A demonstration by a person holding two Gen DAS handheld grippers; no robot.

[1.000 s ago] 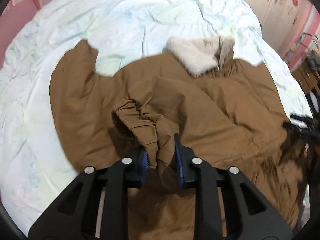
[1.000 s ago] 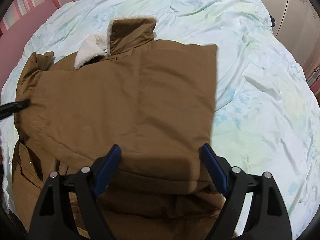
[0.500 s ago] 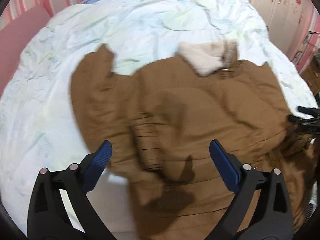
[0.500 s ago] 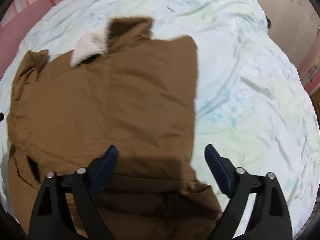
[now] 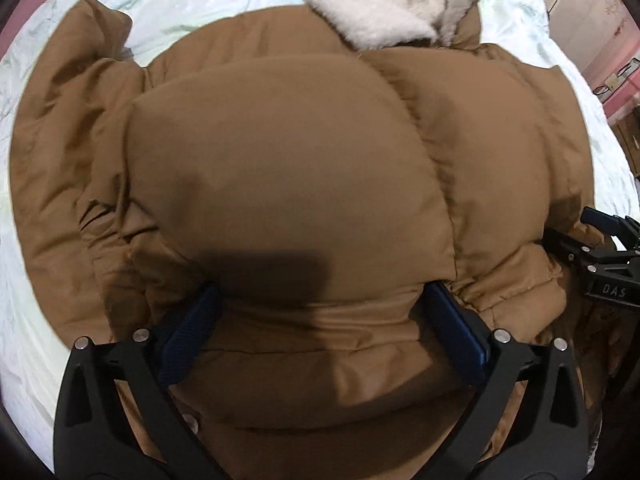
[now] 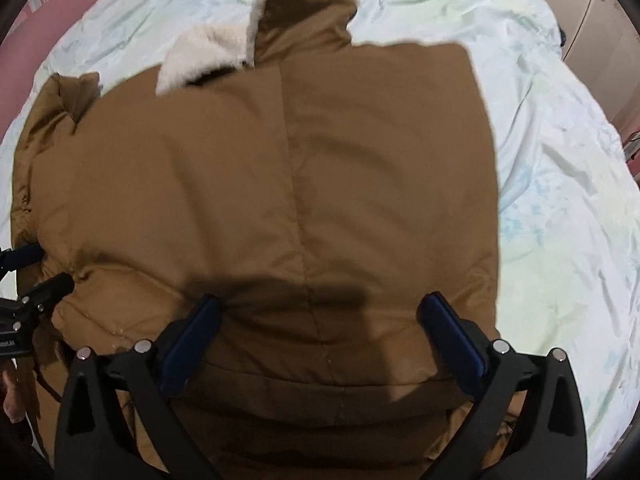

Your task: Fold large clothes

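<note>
Brown padded fabric fills both views — a large puffy brown coat (image 5: 288,184) with a cream fleece-lined collar (image 5: 372,20) lies spread on a bed under a pale, faintly patterned white quilt (image 6: 560,200). In the left wrist view the near sleeve is folded in across the coat's body, and the collar sits at the far end, beside a bunched flap of brown cloth at the upper left.

The left hand-held gripper (image 5: 320,312) is low over the coat's near part, its blue-padded fingers (image 5: 452,328) spread wide on either side of a puffed fold — released, nothing clamped between them. The right hand-held gripper (image 6: 320,320) is likewise spread apart, its blue pads (image 6: 192,332) down against the coat's flat brown panel near the hem, grasping nothing. Each tool's black frame shows at the edge of the other's view, at the coat's side.
</note>
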